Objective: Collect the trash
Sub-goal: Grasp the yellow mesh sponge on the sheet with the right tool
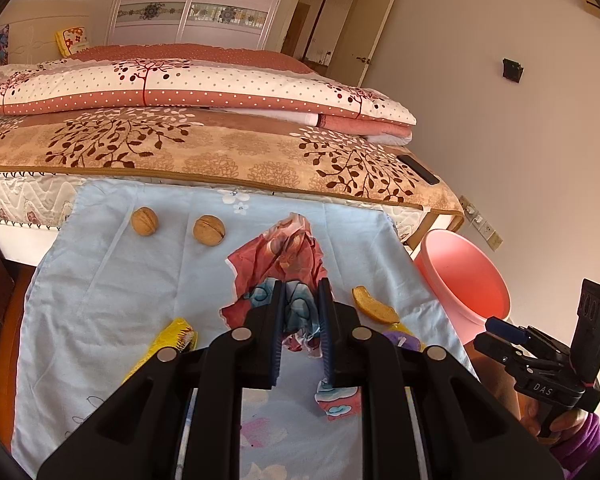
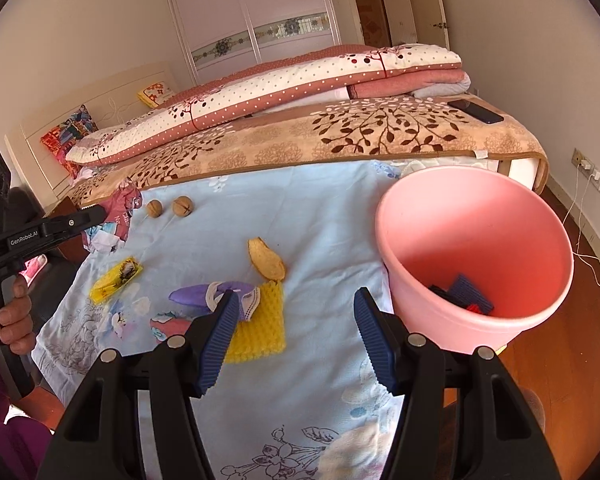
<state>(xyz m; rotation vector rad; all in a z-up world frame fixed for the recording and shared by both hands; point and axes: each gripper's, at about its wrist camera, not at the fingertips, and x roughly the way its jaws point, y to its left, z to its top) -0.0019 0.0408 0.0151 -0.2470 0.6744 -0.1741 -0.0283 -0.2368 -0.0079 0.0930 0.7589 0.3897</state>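
Note:
My left gripper (image 1: 302, 286) is shut on a crumpled red and blue wrapper (image 1: 284, 256), lifted a little off the light blue cloth (image 1: 112, 280). The right wrist view shows the same gripper (image 2: 96, 214) and wrapper (image 2: 120, 216) at the far left. My right gripper (image 2: 298, 296) stands open and empty above the cloth, between a yellow sponge (image 2: 260, 328) and the pink bucket (image 2: 440, 320). A purple wrapper (image 2: 196, 294) lies on the sponge's left edge. Dark blue and red bits lie in the bucket.
Two walnuts (image 2: 154, 208) (image 2: 182, 205), an orange peel (image 2: 266, 260), a yellow wrapper (image 2: 114, 278) and a small red scrap (image 2: 168, 326) lie on the cloth. The bed (image 2: 300, 136) with folded quilts and a phone (image 2: 476, 110) is behind. Wooden floor (image 2: 560, 360) lies right of the bucket.

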